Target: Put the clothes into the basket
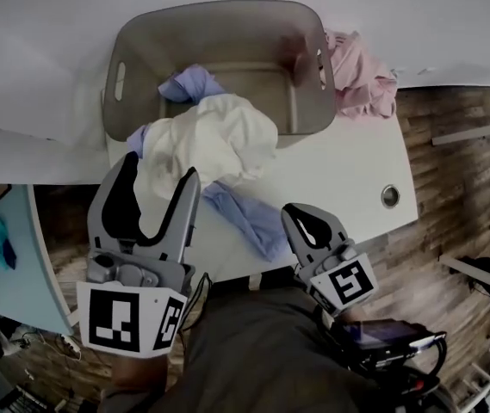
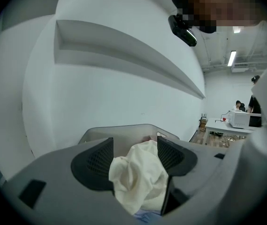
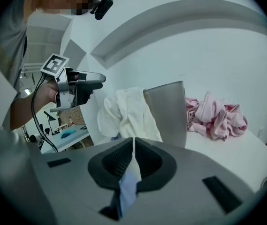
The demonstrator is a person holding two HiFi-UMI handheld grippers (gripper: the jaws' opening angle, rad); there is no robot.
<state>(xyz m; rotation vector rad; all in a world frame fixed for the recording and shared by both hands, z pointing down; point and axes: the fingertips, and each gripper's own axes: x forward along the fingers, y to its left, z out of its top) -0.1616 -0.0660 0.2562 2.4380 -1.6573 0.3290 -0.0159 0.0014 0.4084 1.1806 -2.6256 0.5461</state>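
Right hand-held gripper point(image 1: 299, 218) clamps part-buried blue cloth point(image 1: 246, 212); left hand-held gripper point(image 1: 160, 169) stands open.

A cream shirt point(image 1: 219, 140) blocks the front of the basket point(image 1: 227, 9).

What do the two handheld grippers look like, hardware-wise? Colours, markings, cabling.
Both the left gripper and right gripper have light grey plastic bodies and two curved jaws lined with black mesh-textured pads. Each carries a white cube printed with black square markers. A black cable hangs from the left one. The person wears a grey top.
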